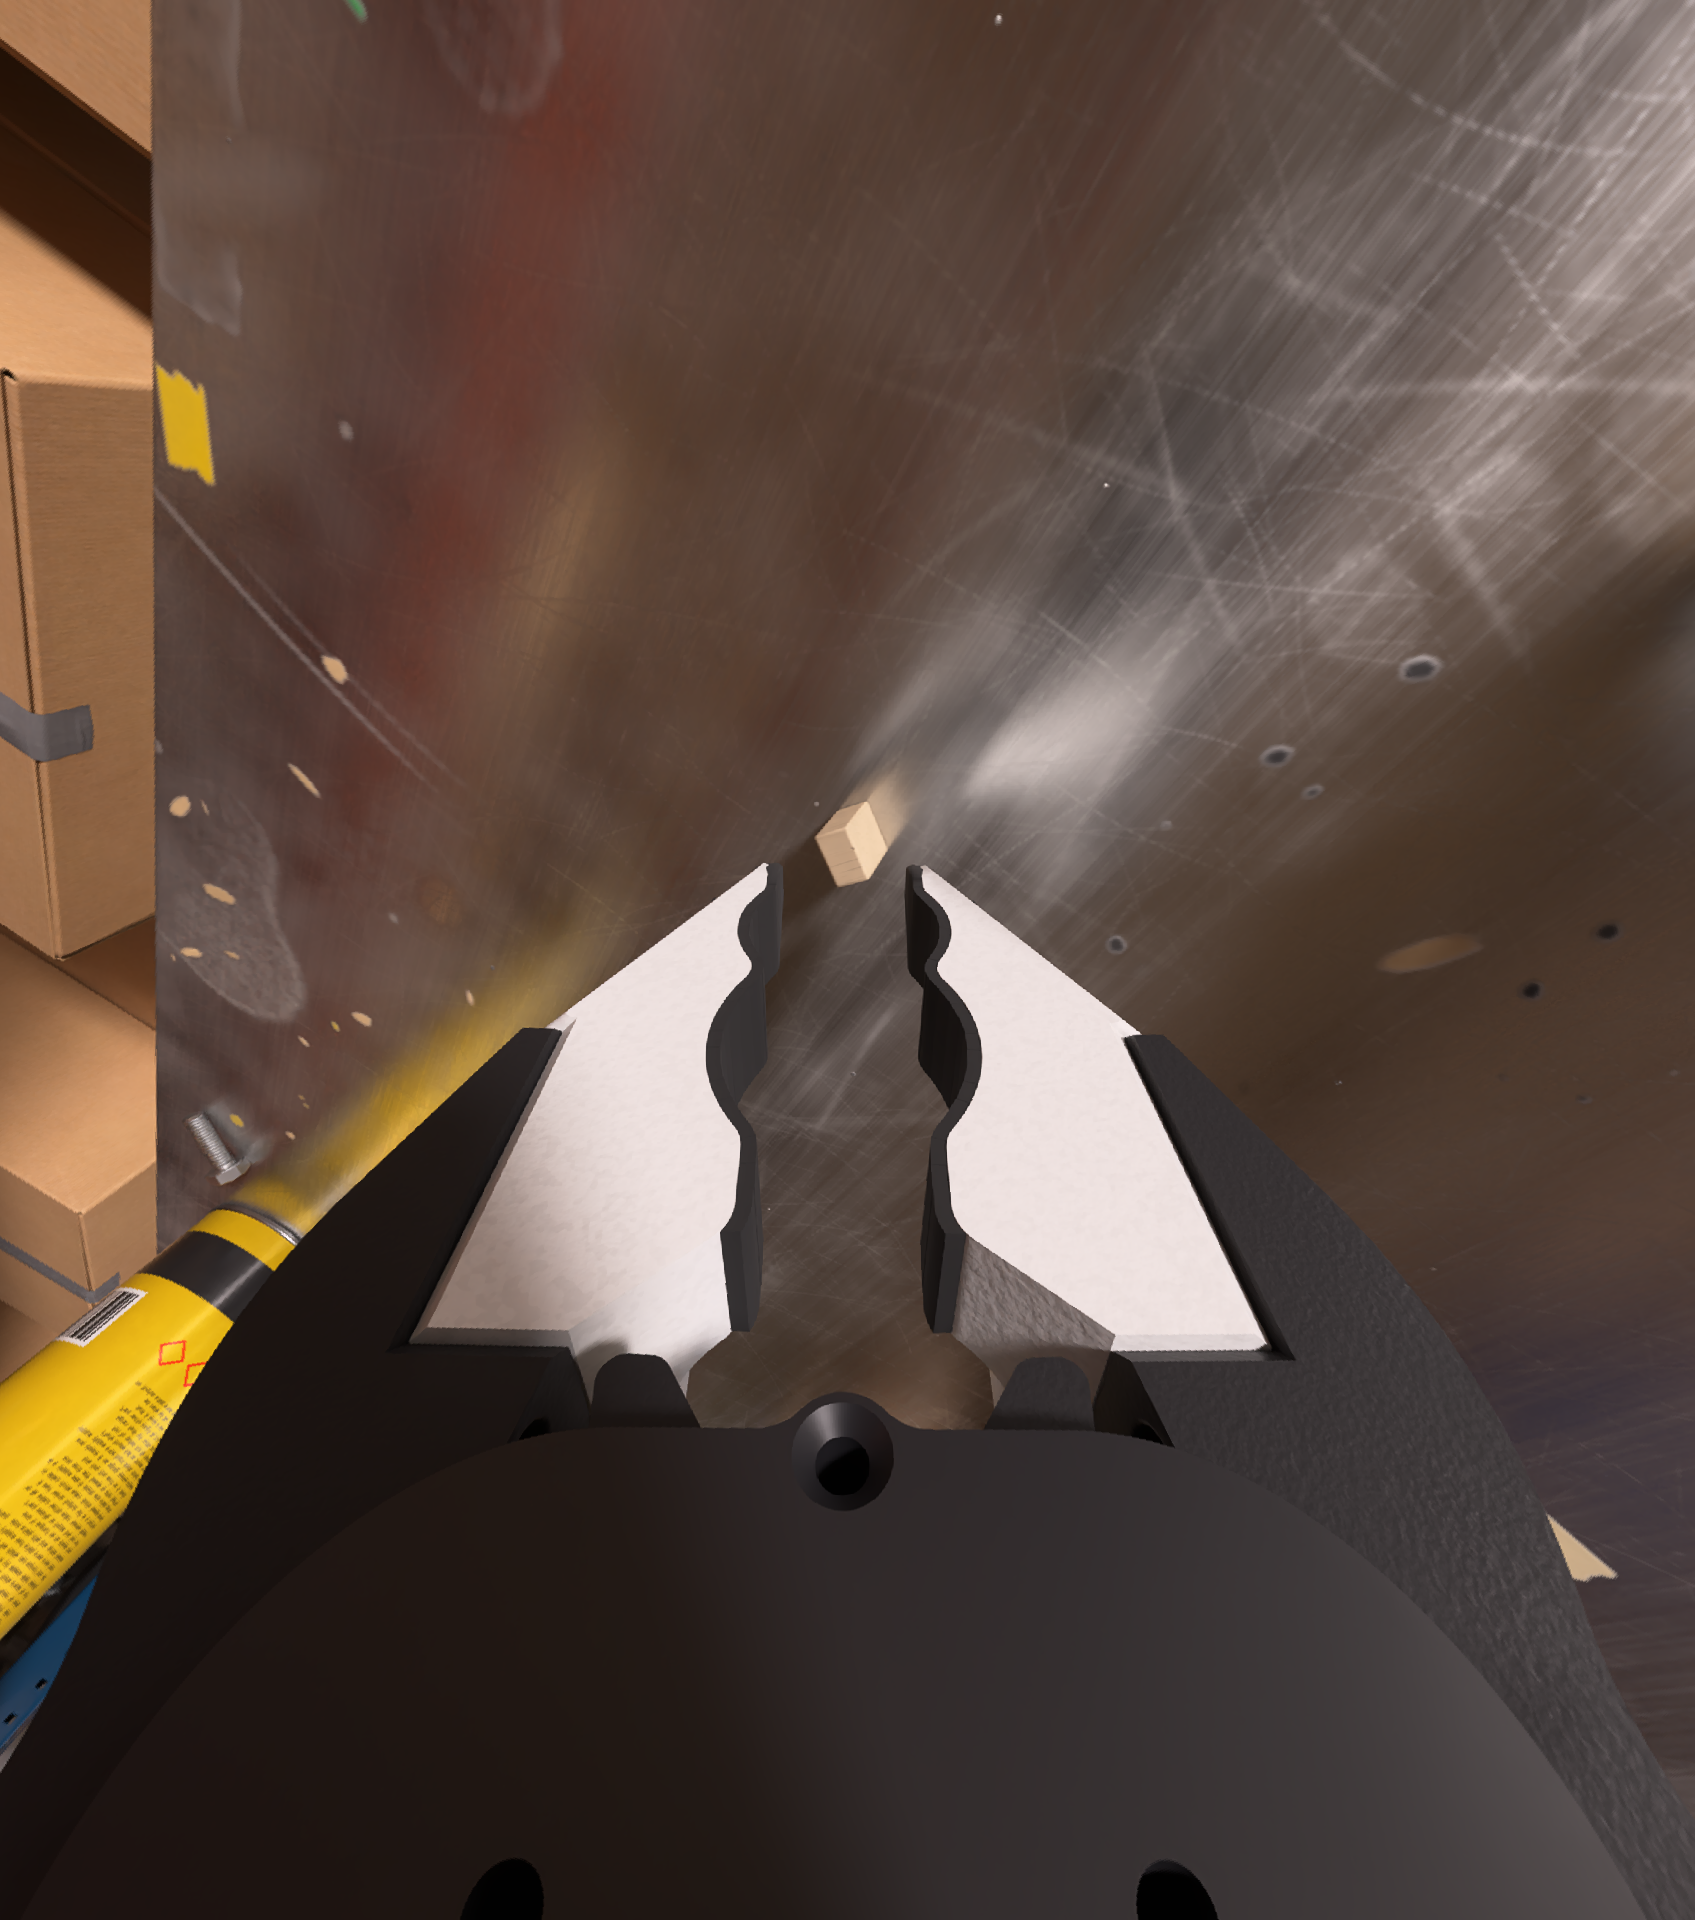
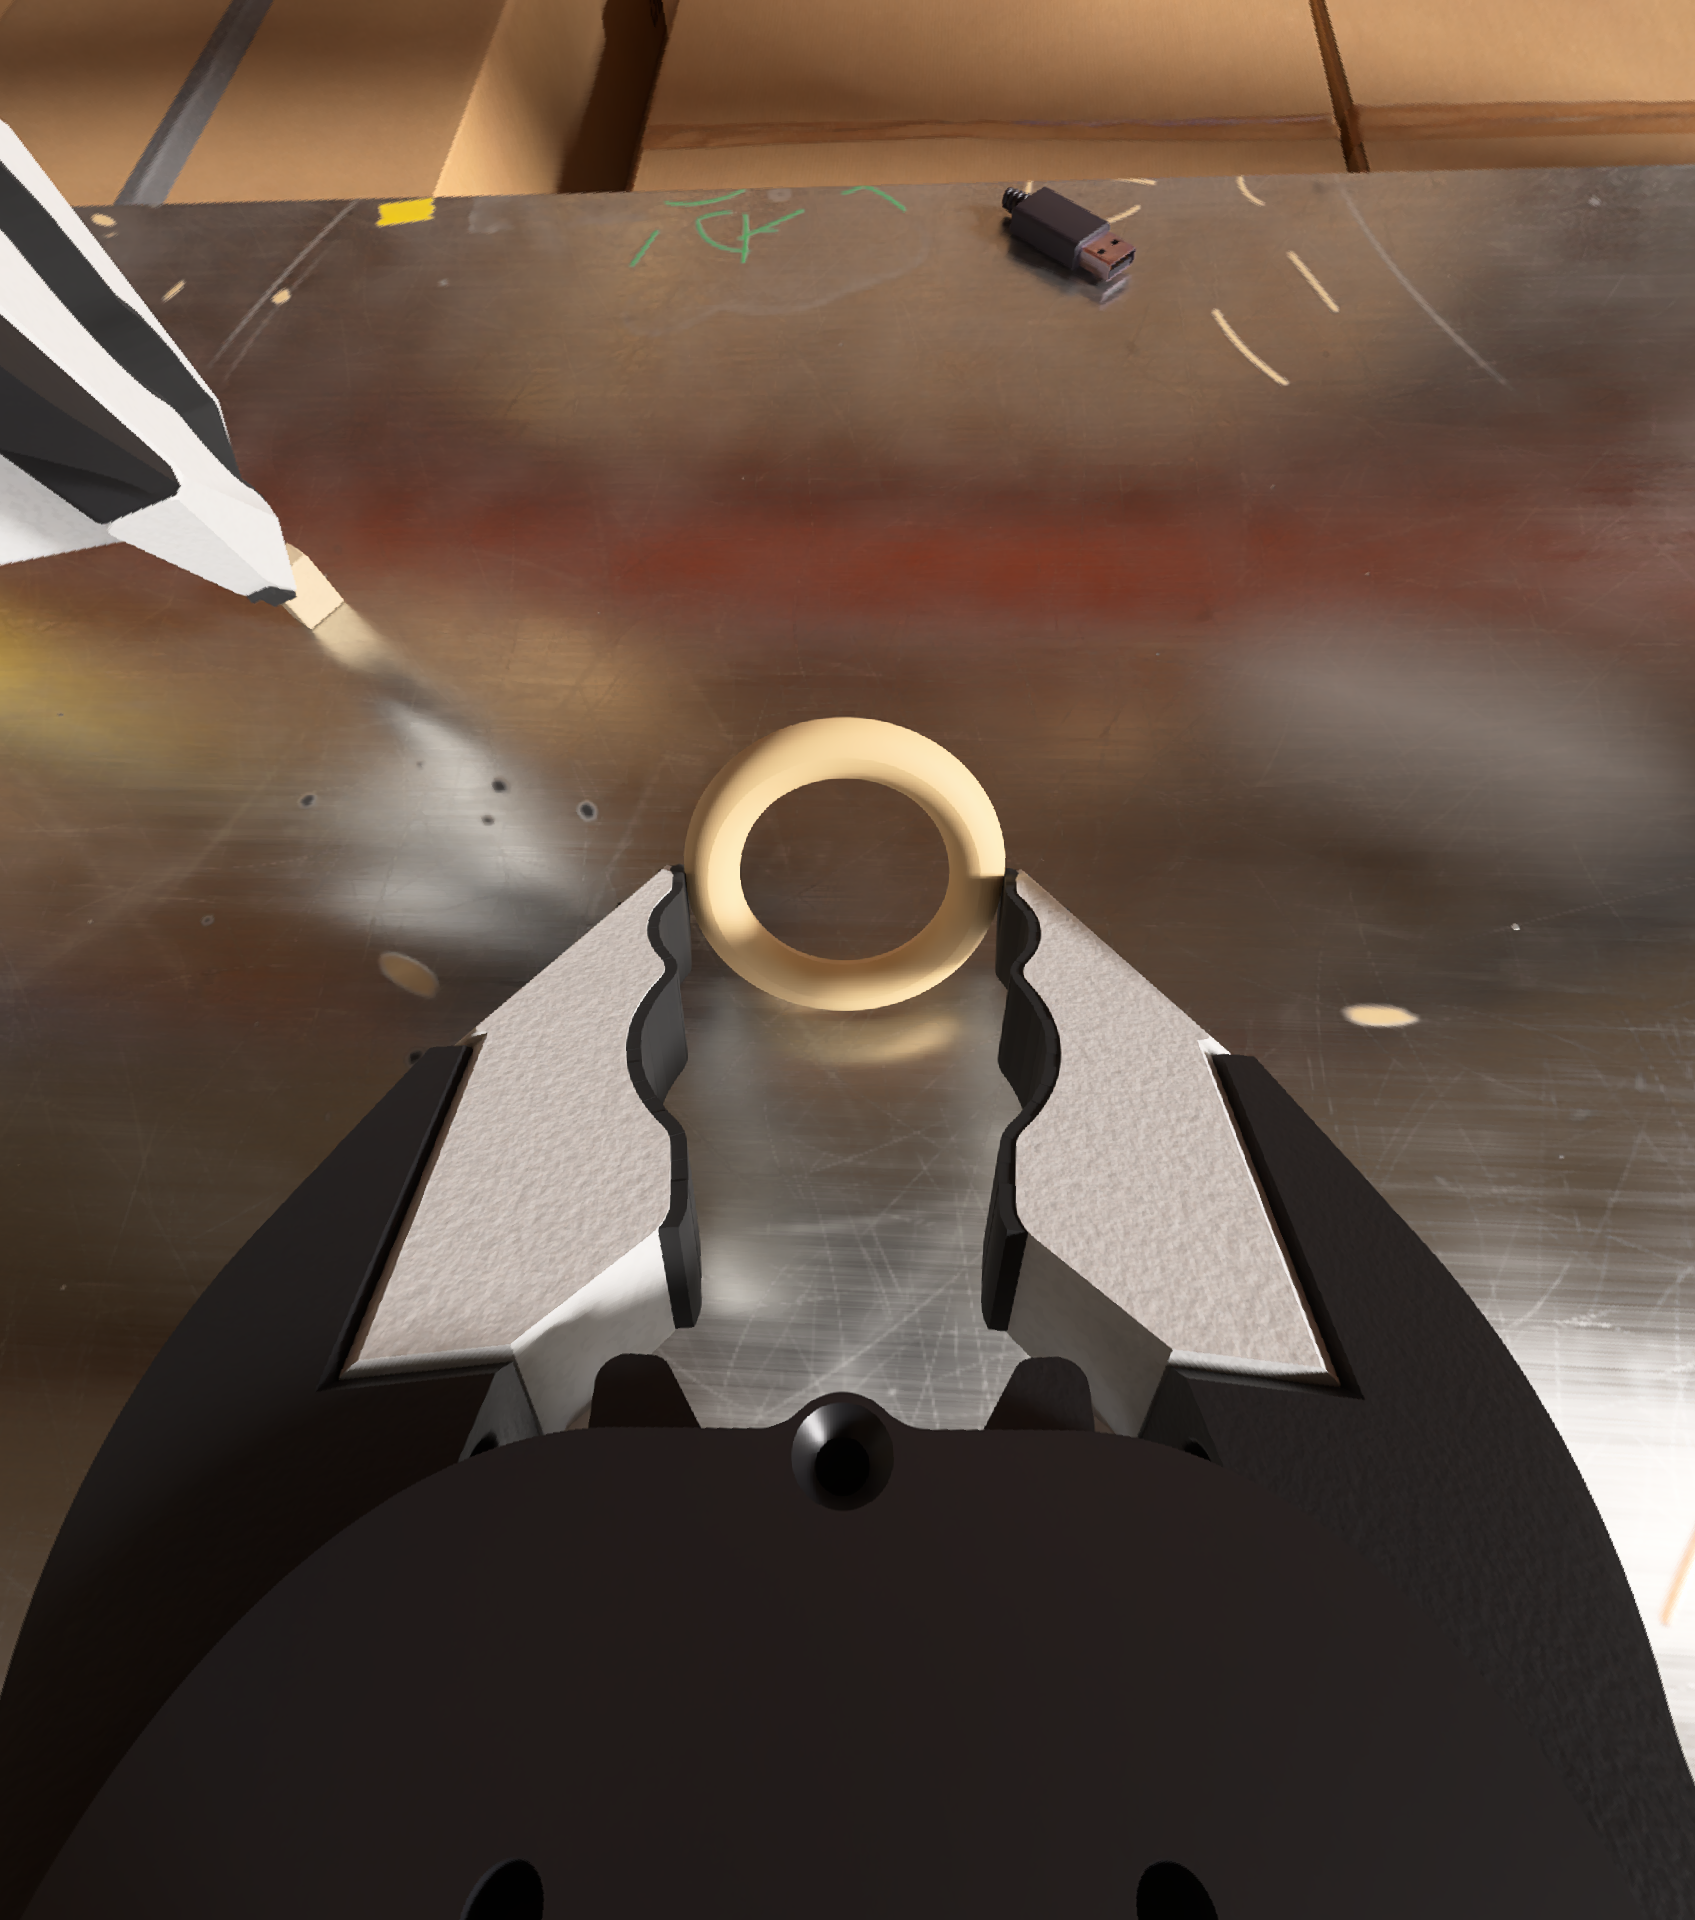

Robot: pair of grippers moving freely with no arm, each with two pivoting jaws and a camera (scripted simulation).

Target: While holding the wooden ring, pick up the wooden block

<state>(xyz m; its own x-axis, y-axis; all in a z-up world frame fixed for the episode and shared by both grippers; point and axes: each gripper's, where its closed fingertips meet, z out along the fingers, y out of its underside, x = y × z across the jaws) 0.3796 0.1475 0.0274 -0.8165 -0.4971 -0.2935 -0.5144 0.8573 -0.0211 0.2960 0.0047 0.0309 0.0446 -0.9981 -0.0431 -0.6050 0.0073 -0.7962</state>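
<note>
The small pale wooden block (image 1: 851, 844) sits on the scratched metal table (image 1: 1238, 520), just beyond the tips of my left gripper (image 1: 843, 878). That gripper is open and empty, its jaws apart and in line with the block. In the right wrist view, my right gripper (image 2: 845, 883) is shut on the pale wooden ring (image 2: 853, 743), pinching its two sides at the fingertips and holding it a little above the table, with its reflection below. The left gripper's fingers (image 2: 147, 447) show at the upper left there, partly covering the block (image 2: 321, 601).
Cardboard boxes (image 1: 12, 623) stand along the table's left edge, and more (image 2: 926, 94) beyond its far edge. A yellow spray can (image 1: 74, 1455) lies at the near left beside a bolt (image 1: 222, 1143). A black USB stick (image 2: 1071, 244) lies near the far edge.
</note>
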